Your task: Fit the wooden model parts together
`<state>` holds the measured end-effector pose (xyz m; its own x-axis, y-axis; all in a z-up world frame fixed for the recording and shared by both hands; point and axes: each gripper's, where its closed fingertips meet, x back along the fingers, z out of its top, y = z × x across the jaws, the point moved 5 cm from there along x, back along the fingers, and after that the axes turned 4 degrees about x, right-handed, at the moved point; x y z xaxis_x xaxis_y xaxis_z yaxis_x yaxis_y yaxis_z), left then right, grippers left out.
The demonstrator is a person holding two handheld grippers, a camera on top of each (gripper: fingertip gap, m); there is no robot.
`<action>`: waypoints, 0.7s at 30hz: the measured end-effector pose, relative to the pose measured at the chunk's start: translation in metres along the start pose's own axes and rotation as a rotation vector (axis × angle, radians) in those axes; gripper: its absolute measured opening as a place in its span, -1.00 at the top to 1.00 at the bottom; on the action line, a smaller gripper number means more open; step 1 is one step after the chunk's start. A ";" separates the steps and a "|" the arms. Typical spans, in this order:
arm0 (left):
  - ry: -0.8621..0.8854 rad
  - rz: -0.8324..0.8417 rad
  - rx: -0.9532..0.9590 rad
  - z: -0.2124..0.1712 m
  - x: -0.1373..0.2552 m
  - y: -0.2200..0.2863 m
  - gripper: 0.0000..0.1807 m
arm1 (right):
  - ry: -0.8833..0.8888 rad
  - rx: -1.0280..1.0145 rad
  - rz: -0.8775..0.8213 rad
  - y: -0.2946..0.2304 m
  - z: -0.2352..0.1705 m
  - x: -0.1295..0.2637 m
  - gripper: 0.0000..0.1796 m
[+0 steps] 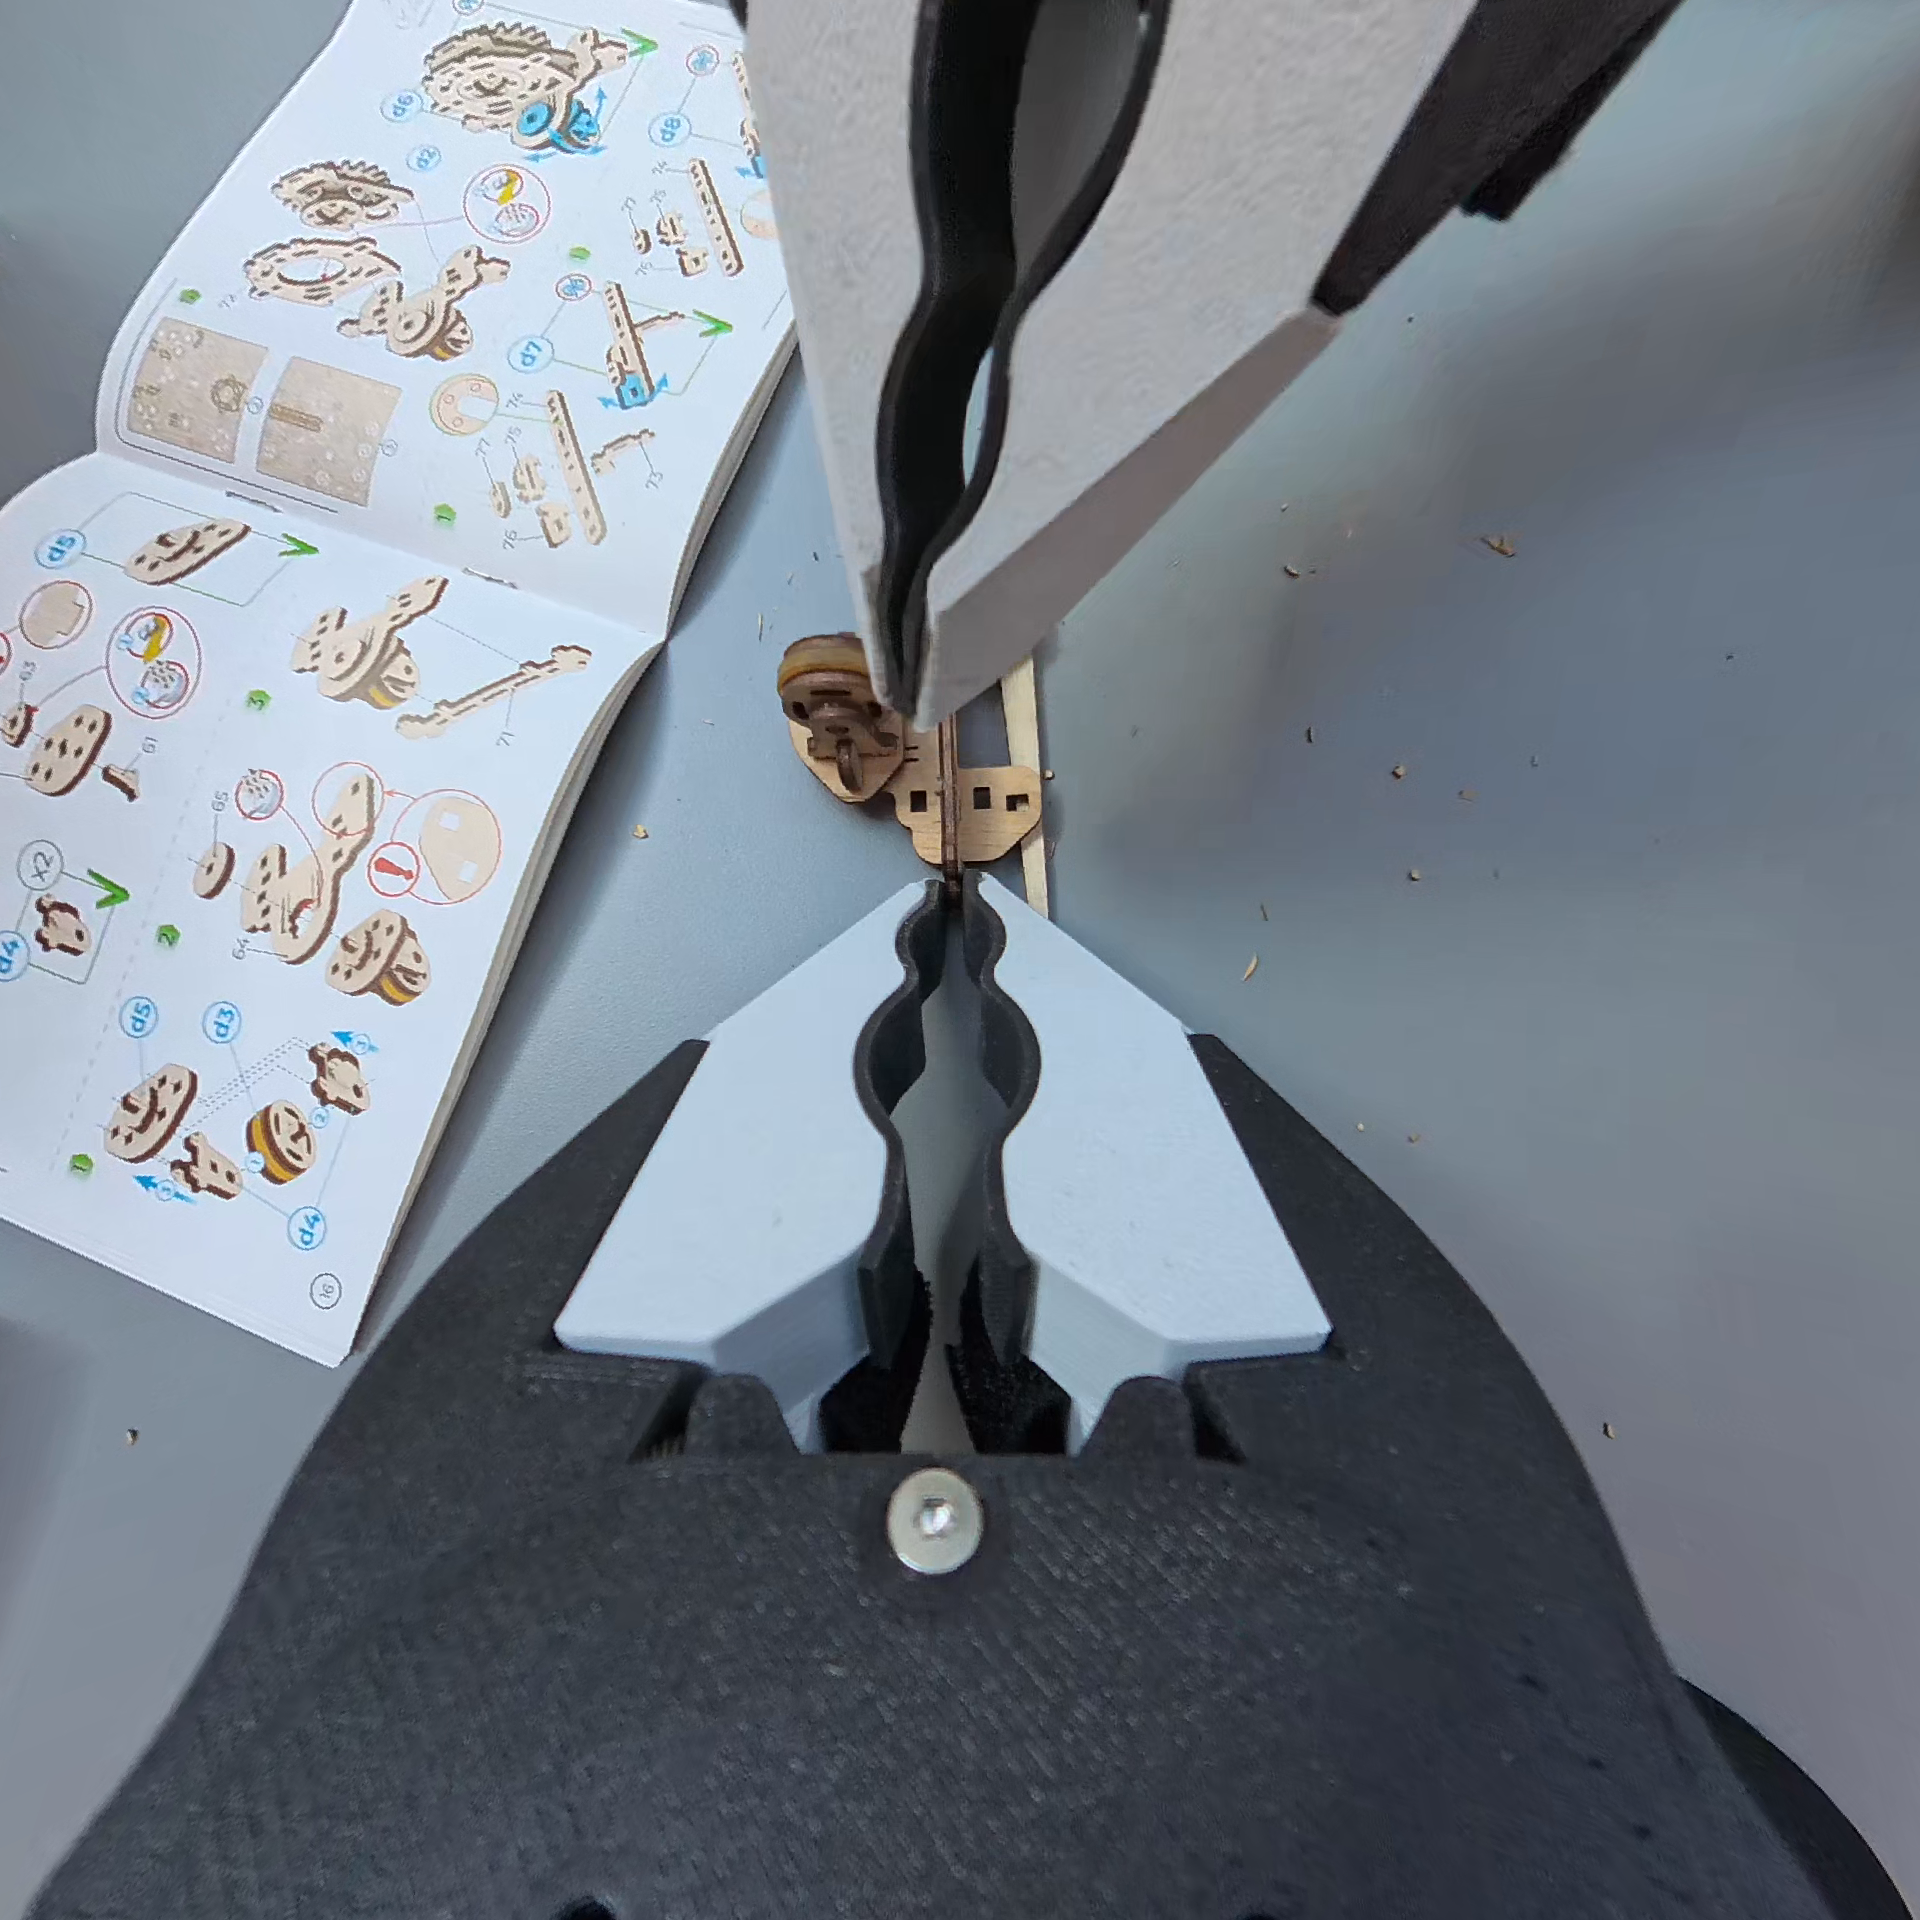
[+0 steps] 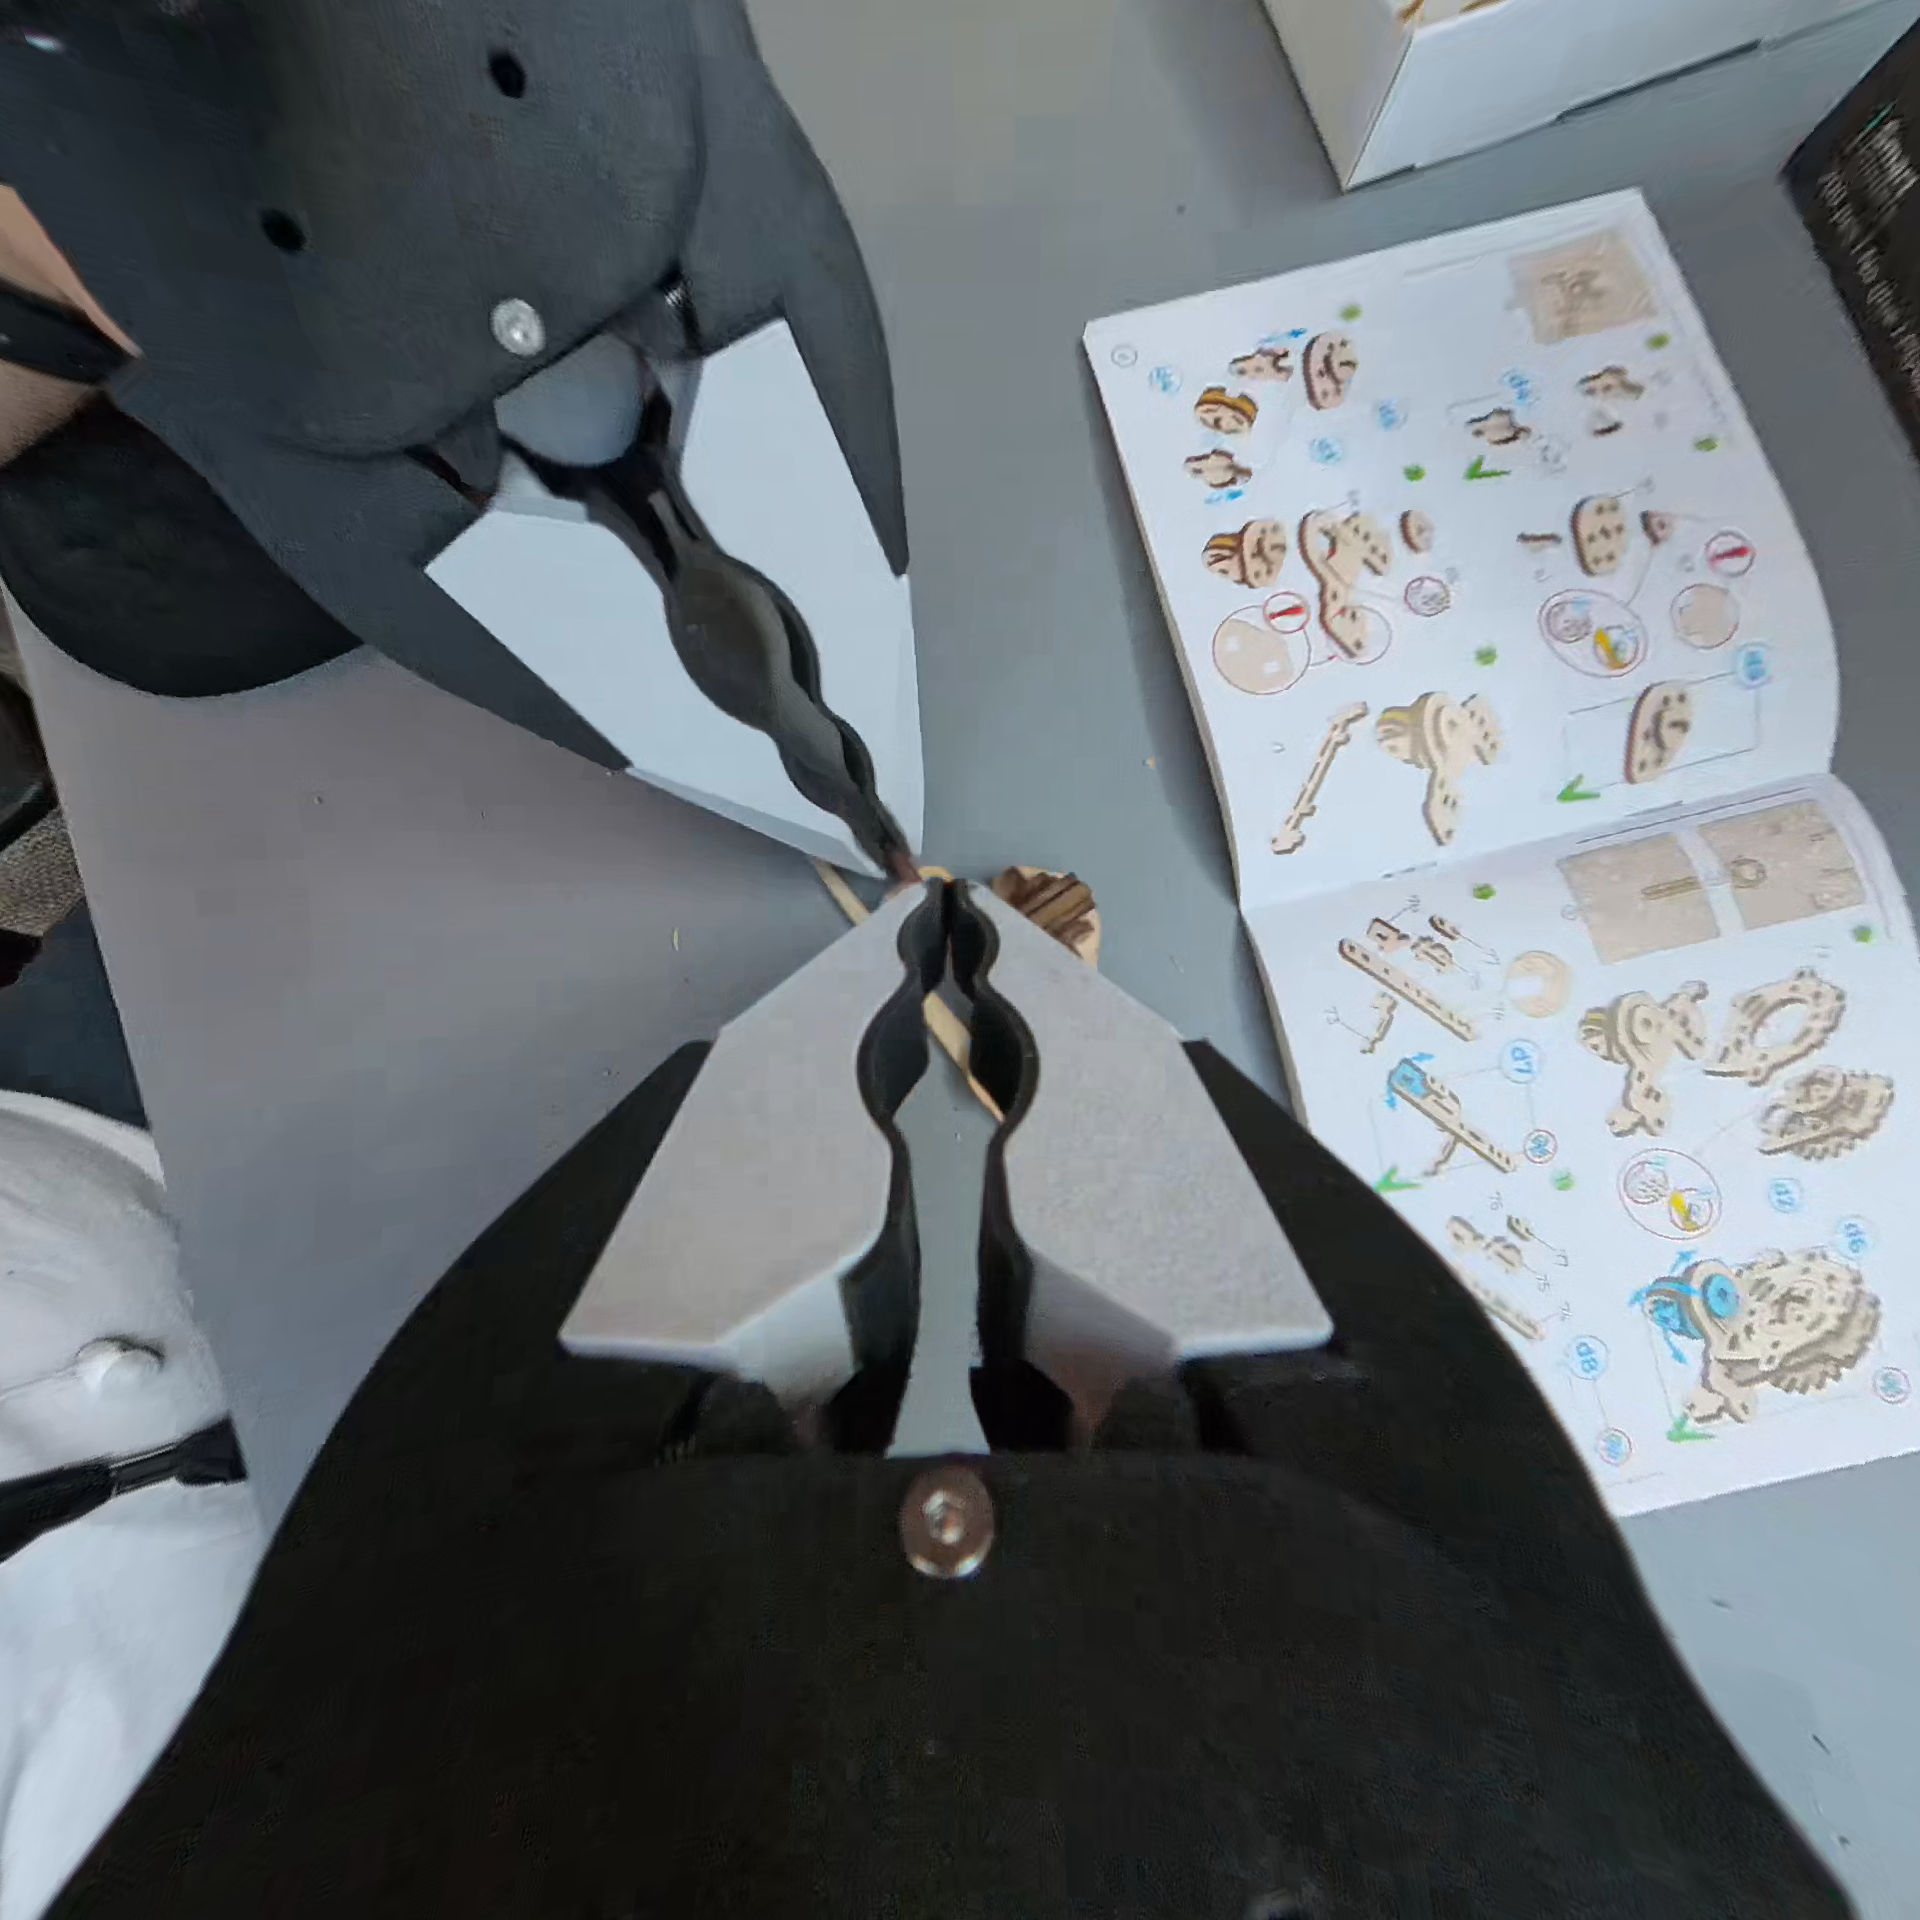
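A small wooden model (image 1: 862, 743) lies on the grey table (image 1: 1455, 883): a flat slotted plate with a round stacked part at its left. A thin wooden piece (image 1: 948, 800) stands edge-on in the plate. My left gripper (image 1: 951, 883) is shut on the near end of this piece. My right gripper (image 1: 902, 709) comes down from above, shut, with its tips at the far end of the same piece. In the right wrist view the right gripper (image 2: 948, 888) and left gripper (image 2: 896, 862) meet tip to tip, hiding the piece; the round part (image 2: 1055, 906) shows beside them. A thin wooden stick (image 1: 1023, 779) lies under the model.
An open instruction booklet (image 1: 312, 623) lies just left of the model, and shows in the right wrist view (image 2: 1507, 831) too. A white box (image 2: 1507, 94) and a dark object (image 2: 1870, 260) stand beyond it. Wood crumbs (image 1: 1496, 543) dot the table. A person's white sleeve (image 2: 83, 1455) is nearby. Some 4 cm of space lies between my two pairs of fingers.
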<state>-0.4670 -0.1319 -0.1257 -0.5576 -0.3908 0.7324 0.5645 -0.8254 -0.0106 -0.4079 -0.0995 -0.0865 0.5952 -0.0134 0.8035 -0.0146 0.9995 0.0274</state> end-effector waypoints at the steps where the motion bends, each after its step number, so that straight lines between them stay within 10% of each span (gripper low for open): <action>1: 0.000 0.001 -0.001 0.000 0.000 0.000 0.99 | -0.064 -0.024 0.039 0.000 -0.003 -0.004 1.00; 21: 0.000 -0.002 0.001 0.000 0.000 0.000 0.98 | -0.273 -0.145 -0.014 -0.005 0.003 -0.019 1.00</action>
<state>-0.4668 -0.1322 -0.1257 -0.5591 -0.3891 0.7321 0.5636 -0.8260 -0.0086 -0.4215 -0.1041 -0.0999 0.3568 -0.0143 0.9341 0.1183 0.9925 -0.0300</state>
